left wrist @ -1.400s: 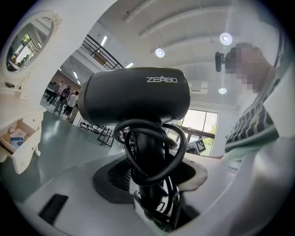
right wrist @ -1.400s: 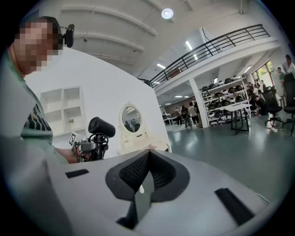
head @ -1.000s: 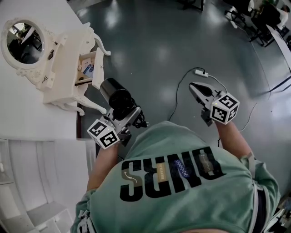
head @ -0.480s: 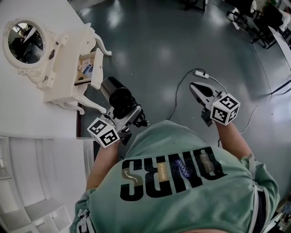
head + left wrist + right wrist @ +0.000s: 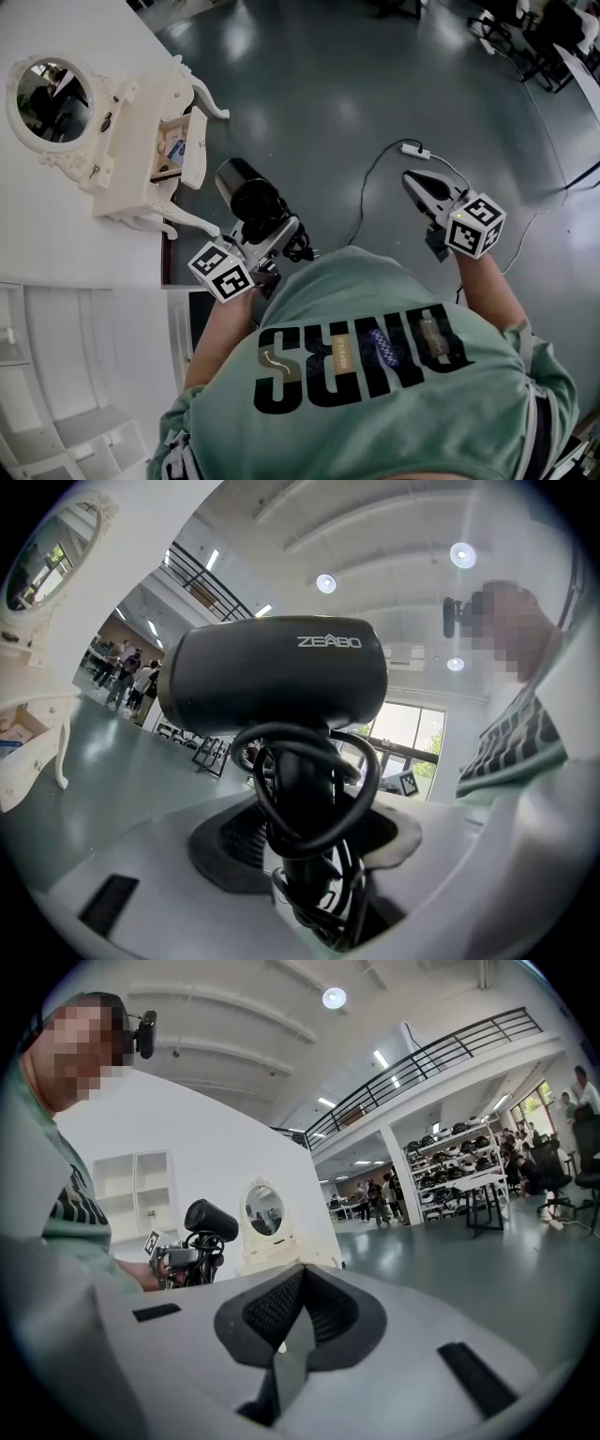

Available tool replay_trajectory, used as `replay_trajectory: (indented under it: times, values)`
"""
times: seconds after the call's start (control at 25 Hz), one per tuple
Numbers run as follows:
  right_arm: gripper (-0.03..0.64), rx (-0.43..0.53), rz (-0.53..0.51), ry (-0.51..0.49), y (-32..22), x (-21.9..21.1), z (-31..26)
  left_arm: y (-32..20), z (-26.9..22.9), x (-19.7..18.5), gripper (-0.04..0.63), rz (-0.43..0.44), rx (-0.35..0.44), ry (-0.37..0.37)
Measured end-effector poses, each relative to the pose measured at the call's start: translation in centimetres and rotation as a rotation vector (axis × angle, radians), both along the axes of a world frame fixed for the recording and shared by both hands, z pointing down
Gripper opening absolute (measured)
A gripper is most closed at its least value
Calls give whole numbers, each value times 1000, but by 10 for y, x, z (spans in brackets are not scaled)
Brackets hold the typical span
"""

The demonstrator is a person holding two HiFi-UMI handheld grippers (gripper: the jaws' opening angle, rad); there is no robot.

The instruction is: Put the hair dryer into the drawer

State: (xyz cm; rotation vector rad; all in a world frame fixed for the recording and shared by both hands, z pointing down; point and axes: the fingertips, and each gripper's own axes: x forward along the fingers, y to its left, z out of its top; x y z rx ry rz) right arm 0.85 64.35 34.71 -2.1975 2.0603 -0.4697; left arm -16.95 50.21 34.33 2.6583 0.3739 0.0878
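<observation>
Hair dryer (image 5: 247, 191), pinched by its handle in the left gripper's (image 5: 270, 236) jaws, hangs near the open drawer (image 5: 180, 150); the right gripper's (image 5: 412, 180) jaws are pressed together, empty.

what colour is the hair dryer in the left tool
Black hair dryer, clearest in the left gripper view.

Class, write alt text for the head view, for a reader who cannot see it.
Seen from above, a person in a green shirt grips a black hair dryer in the left gripper, near a small white dressing table whose drawer stands open. The right gripper is shut and empty over the grey floor.
</observation>
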Motion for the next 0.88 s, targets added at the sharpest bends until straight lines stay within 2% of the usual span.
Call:
replay_trajectory:
  times: [0.2, 0.48, 0.64, 0.88]
  values:
    - [-6, -9, 18, -31, 8, 17, 9, 4, 5, 16, 236, 15, -1, -19]
    - [-6, -50, 22, -31, -36, 29, 21, -44, 15, 36, 236, 30, -33, -11]
    - [-6, -72, 38, -23, -90, 44, 30, -101, 27, 53, 236, 50, -30, -1]
    - [-6, -63, 80, -1, -220, 76, 19, -227, 29, 92, 236, 118, 13, 12]
